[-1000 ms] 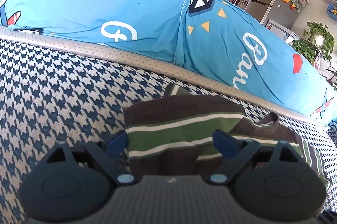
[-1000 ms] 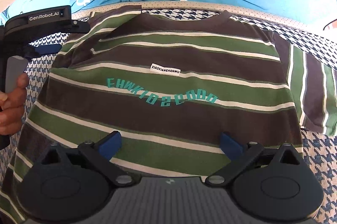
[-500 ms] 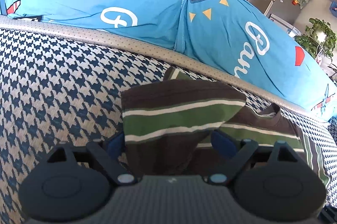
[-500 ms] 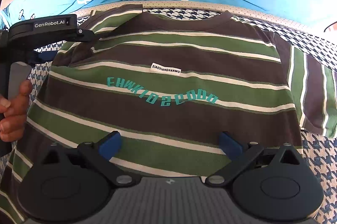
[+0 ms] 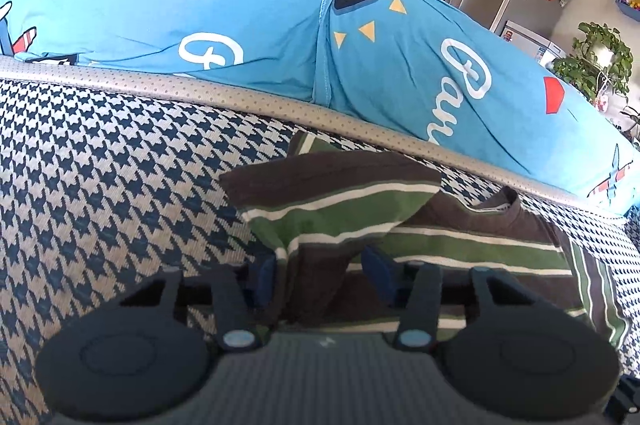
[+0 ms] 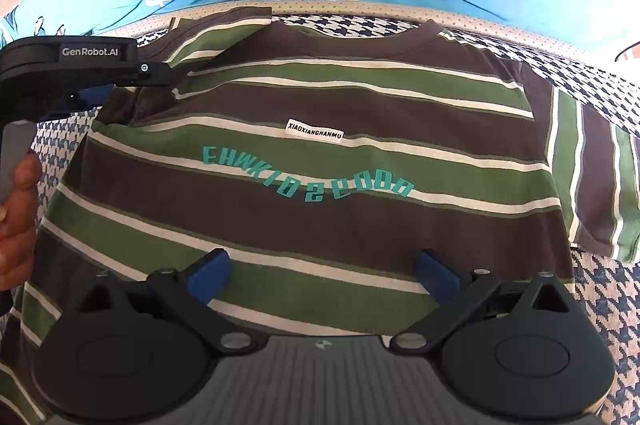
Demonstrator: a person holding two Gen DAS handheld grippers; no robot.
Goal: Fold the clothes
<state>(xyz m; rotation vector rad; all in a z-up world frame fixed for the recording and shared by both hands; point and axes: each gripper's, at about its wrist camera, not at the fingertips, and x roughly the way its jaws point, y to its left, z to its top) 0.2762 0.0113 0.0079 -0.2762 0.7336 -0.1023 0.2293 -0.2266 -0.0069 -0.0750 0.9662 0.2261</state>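
So the striped t-shirt (image 6: 320, 161) is spread flat on the houndstooth cushion (image 5: 100, 177), its sleeve (image 5: 332, 201) pinched by the left gripper (image 5: 324, 271), while the right gripper (image 6: 322, 271) is held wide open above the hem

The T-shirt (image 6: 320, 161) was striped brown and green with thin white lines, teal lettering across the chest and a small white label. The cushion (image 5: 100, 185) beneath wore a navy-and-beige houndstooth with grey dotted piping. The pillow (image 5: 248, 13) behind was bright blue with white script, yellow triangles and a red shape.
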